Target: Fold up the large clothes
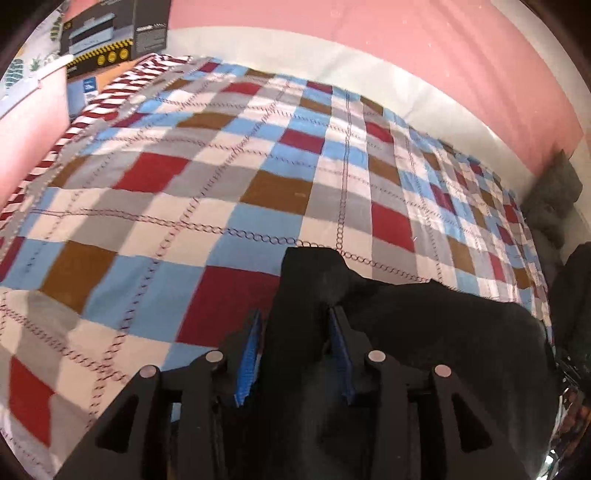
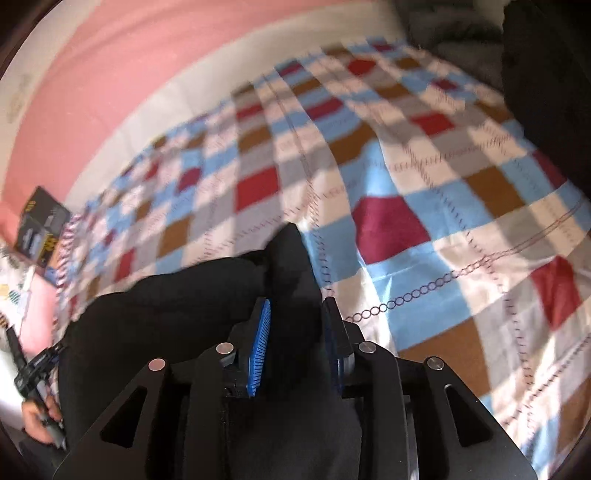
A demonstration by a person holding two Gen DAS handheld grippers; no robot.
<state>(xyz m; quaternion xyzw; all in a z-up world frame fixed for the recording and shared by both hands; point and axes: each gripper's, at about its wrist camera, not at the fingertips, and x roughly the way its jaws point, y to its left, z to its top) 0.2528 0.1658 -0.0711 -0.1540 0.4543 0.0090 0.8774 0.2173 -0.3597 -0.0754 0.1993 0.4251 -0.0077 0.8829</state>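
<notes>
- Left hand-held gripper is clamping a bunched corner of the black garment between its blue pads.
- Right hand-held gripper is pinching another fold of it.
- The garment is hanging between them, just over the checkered bedspread.
- Farther back, a dark box is sitting at the bed's far corner by the pink wall.

Black garment, bunched, corners raised, on checked bedspread.
</notes>
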